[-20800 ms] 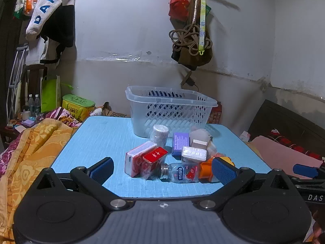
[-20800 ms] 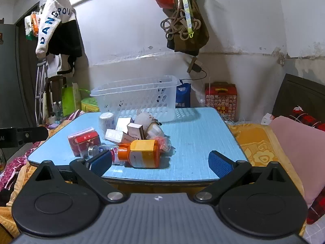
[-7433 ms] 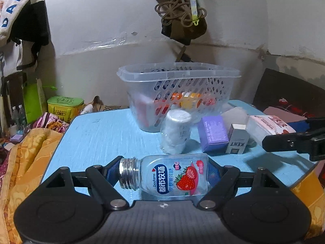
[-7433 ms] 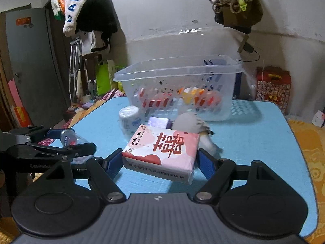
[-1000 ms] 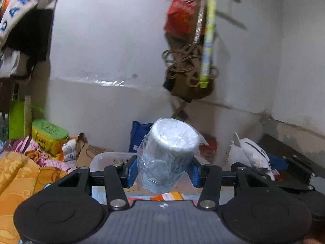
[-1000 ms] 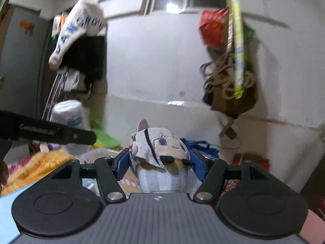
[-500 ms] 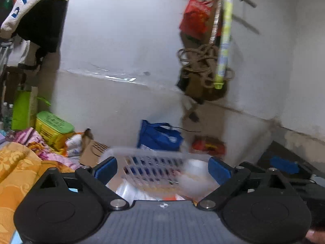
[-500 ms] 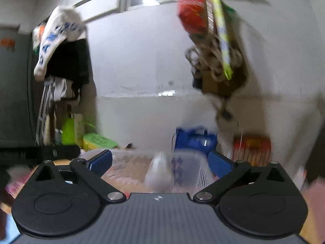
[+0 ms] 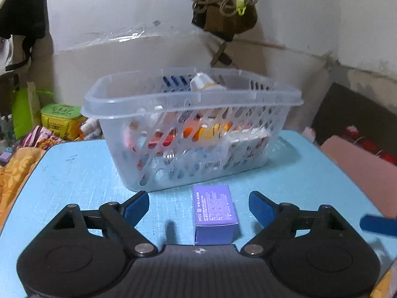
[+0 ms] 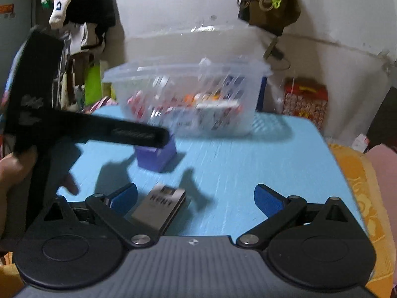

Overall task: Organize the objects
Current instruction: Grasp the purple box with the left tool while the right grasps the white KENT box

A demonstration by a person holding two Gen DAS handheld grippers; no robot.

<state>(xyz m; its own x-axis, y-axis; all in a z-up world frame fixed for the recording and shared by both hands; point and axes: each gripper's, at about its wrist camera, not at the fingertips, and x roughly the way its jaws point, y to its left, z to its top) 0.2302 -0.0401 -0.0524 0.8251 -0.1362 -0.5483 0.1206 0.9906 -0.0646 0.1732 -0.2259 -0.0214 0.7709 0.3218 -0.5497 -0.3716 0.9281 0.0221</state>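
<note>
A clear plastic basket [image 9: 191, 99] stands on the blue table [image 9: 74, 173] and holds several items. A purple box [image 9: 214, 211] lies on the table between the open jaws of my left gripper [image 9: 198, 206]. In the right wrist view the basket [image 10: 188, 74] is blurred, and the purple box [image 10: 156, 155] is partly hidden behind the left gripper's arm [image 10: 99, 129]. A grey KENT box [image 10: 160, 207] lies just inside the left finger of my open, empty right gripper [image 10: 196, 198].
A blue fingertip of the other gripper [image 9: 378, 224] shows at the right. A yellow-green tin [image 9: 62, 119] and orange bedding [image 9: 15, 173] lie left of the table. A red box [image 10: 305, 101] stands behind it. A pink cushion [image 9: 359, 166] is at the right.
Both grippers let go of the wrapped roll and the plush toy over the basket, then dropped low over the table. The purple box and KENT box now lie between their open jaws.
</note>
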